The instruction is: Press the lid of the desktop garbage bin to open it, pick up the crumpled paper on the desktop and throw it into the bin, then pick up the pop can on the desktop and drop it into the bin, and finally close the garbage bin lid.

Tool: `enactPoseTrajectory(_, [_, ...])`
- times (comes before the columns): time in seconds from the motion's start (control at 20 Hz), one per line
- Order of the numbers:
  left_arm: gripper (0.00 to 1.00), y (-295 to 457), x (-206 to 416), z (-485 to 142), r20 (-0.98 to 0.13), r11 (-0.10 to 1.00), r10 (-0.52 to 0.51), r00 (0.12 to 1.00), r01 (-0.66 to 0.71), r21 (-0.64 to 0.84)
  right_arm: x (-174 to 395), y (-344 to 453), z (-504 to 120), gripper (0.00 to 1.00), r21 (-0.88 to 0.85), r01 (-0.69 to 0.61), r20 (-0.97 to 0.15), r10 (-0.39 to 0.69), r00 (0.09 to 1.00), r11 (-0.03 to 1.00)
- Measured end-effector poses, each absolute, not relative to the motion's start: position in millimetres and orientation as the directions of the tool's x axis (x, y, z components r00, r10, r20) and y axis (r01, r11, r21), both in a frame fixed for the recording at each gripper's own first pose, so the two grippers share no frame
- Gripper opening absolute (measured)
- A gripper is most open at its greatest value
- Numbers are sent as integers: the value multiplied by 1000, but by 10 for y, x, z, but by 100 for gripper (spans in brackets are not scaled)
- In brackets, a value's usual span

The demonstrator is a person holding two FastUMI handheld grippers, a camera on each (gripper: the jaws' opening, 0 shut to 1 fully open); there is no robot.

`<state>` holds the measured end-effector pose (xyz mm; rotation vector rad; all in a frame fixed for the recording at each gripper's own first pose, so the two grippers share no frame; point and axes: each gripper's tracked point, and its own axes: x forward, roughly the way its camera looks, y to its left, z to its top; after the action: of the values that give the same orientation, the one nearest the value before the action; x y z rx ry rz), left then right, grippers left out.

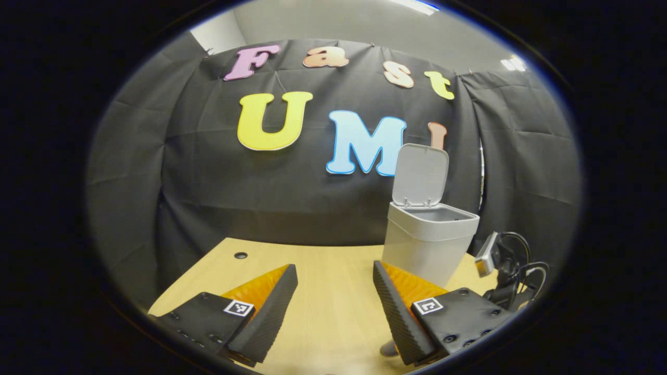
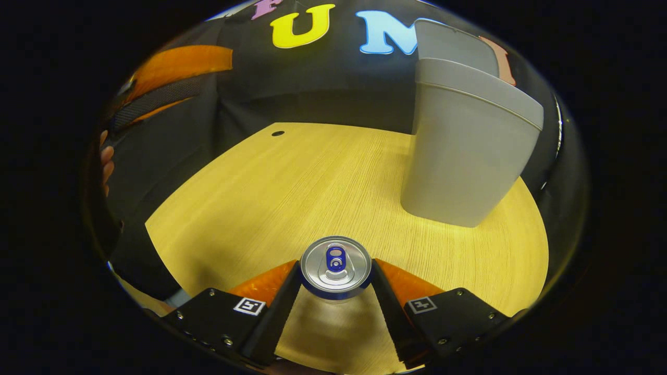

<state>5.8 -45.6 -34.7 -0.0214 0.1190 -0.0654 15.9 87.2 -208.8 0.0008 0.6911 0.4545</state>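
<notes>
The grey bin point(image 1: 424, 250) stands on the wooden table point(image 1: 328, 312) with its lid point(image 1: 421, 174) tipped up and back. My left gripper point(image 1: 334, 268) hangs open over the table, left of the bin, with nothing between its fingers. In the right gripper view I look down on the silver top of the pop can point(image 2: 336, 260). My right gripper point(image 2: 336, 271) is shut on the can, one finger against each side. The bin point(image 2: 469, 151) rises just beyond it to the right. The left gripper point(image 2: 172, 78) shows far off at the upper left.
A small round hole point(image 2: 278, 133) sits near the table's far edge. A grey device with black cables point(image 1: 495, 260) is right of the bin. A person's fingers point(image 2: 107, 156) show at the left edge. Bare wood point(image 2: 292, 187) stretches left of the bin.
</notes>
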Motion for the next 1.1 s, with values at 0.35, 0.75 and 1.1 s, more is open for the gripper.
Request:
enactPoseTrajectory(0.35, [95, -561, 91, -361, -122, 997, -82, 989, 81, -12, 209, 607, -1435, 83, 215, -350, -501, 411, 762, 912])
enactPoseTrajectory(0.75, [95, -668, 120, -315, -106, 995, -98, 990, 98, -7, 456, 310, -689, 83, 220, -329, -330, 388, 861, 918])
enactPoseTrajectory(1.1, [95, -721, 121, -261, -91, 995, -100, 991, 99, -9, 516, 263, -268, 83, 256, -370, -213, 425, 880, 893])
